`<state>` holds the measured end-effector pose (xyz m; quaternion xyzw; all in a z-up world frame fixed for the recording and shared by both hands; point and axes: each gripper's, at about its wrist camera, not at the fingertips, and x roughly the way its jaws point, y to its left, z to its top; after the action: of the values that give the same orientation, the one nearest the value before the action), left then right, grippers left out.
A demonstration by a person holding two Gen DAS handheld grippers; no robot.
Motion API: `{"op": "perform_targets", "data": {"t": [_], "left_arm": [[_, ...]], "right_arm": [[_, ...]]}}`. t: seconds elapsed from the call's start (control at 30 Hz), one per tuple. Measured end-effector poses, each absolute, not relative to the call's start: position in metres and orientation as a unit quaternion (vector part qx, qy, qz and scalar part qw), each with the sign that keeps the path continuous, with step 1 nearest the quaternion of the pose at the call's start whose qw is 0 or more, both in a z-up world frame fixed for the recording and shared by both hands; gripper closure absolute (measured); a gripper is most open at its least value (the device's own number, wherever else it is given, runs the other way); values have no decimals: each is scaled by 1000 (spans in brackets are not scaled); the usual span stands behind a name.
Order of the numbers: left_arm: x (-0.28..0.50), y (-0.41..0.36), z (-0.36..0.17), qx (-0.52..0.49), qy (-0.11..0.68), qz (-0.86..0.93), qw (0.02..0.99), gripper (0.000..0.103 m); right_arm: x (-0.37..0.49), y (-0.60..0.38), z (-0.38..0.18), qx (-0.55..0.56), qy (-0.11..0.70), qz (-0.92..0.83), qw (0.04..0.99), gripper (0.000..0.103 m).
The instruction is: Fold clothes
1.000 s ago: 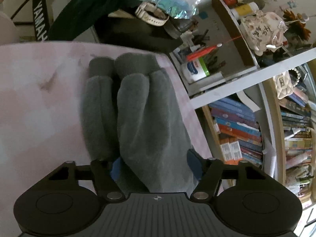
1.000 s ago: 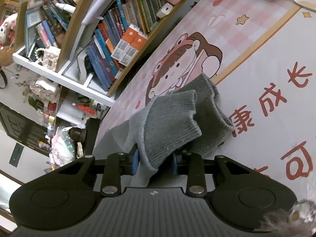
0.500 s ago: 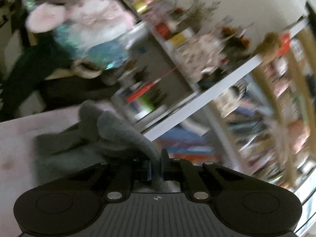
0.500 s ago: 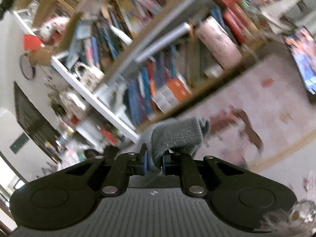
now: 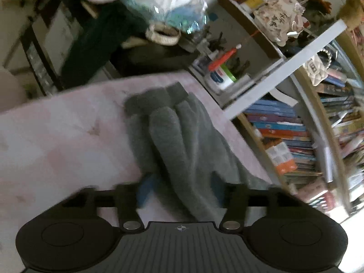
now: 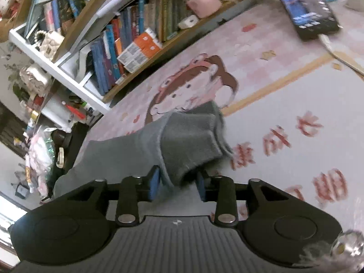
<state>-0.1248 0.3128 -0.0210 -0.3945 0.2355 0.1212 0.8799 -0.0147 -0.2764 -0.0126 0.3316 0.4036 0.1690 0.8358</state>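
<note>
Both our grippers, left (image 5: 180, 187) and right (image 6: 177, 183), went from pinching to wide open around the soft, light grey sock pair (image 5: 182, 141), best grabbed by its thick cuffs (image 6: 193, 145).

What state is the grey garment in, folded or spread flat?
Folded, loosely. The grey garment lies doubled over itself on the pink mat, ribbed cuffs stacked; it is bunched, not flat. Both grippers' jaws stand open around it.
</note>
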Motion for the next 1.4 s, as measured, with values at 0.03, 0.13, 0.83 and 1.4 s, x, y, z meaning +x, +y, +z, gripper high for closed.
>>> {"op": "perform_targets", "data": {"t": [0.03, 0.13, 0.83, 1.4], "left_arm": [[-126, 313, -21, -382, 238, 132, 883, 34], [-119, 318, -23, -386, 231, 133, 883, 33], [-80, 319, -45, -472, 191, 76, 857, 89], [-80, 310, -41, -427, 204, 92, 876, 74]], "right_arm": [[-16, -277, -12, 332, 403, 167, 836, 60], [-20, -279, -12, 333, 401, 161, 838, 58], [37, -266, 5, 250, 312, 144, 905, 88], [38, -259, -19, 222, 332, 129, 908, 83]]}}
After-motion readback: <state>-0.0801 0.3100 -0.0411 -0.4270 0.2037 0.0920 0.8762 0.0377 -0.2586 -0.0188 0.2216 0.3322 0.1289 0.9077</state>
